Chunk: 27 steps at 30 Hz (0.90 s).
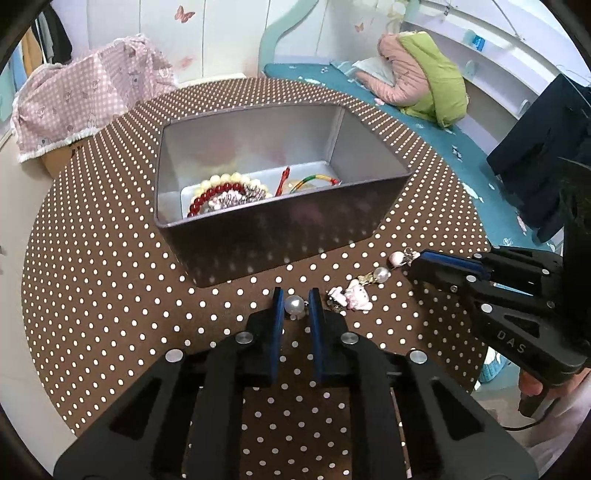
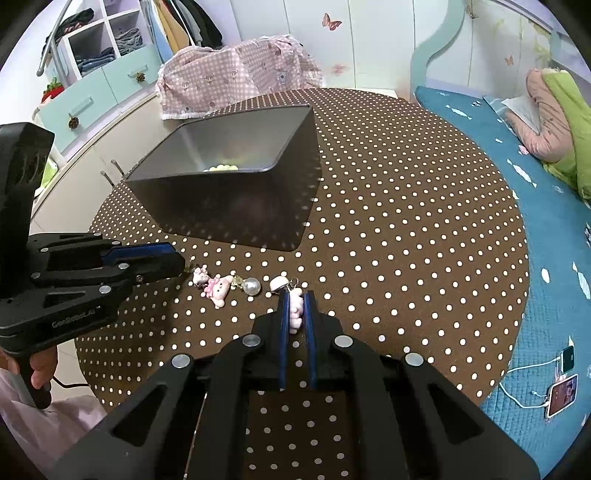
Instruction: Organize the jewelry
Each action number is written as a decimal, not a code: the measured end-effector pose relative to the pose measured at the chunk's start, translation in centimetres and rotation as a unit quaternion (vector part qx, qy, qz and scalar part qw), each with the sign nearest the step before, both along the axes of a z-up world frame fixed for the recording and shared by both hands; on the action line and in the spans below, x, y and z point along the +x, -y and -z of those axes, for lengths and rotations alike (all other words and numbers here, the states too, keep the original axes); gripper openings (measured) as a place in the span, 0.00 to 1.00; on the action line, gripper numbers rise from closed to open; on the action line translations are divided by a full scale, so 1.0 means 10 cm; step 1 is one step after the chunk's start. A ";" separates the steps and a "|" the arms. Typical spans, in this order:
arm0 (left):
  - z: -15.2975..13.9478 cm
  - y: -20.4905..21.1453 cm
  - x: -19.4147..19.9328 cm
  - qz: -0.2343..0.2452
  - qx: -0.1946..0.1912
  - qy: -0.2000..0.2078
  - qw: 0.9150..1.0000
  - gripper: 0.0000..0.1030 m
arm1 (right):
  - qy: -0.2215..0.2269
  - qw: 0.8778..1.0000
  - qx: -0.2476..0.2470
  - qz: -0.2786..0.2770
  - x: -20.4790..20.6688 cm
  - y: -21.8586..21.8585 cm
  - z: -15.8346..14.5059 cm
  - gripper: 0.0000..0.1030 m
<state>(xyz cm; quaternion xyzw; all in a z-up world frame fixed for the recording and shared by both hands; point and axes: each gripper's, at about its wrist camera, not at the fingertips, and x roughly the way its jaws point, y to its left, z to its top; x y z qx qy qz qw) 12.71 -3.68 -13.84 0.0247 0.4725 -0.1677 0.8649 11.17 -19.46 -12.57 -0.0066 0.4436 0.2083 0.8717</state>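
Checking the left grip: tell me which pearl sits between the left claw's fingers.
The lone pearl at the charm chain's end, between the left claw; the other pearl lies mid-chain.

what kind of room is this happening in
Most likely a child's bedroom: a bed with a teal quilt runs beside the polka-dot table, butterfly decals dot the wall, and clothes fill open cubby shelves.

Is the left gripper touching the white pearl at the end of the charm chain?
Touching. In the left wrist view, the left gripper has its blue pads against both sides of the white pearl, with no gap visible.
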 end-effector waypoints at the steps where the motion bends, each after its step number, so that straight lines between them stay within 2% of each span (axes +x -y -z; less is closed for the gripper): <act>1: -0.03 -0.01 -0.02 0.002 -0.004 0.005 1.000 0.13 | 0.002 1.000 0.000 0.001 -0.01 0.00 -0.01 0.07; 13: -0.35 -0.07 -0.11 0.006 -0.015 0.040 0.999 0.13 | 0.047 0.999 0.013 0.000 -0.02 -0.04 -0.34 0.07; 23: -0.76 -0.13 -0.03 0.007 -0.046 0.081 0.996 0.13 | 0.092 0.995 0.026 -0.021 0.06 -0.18 -0.65 0.07; 27: -0.85 -0.16 0.03 0.000 -0.053 0.091 0.994 0.13 | 0.098 0.994 0.027 -0.030 0.15 -0.26 -0.70 0.07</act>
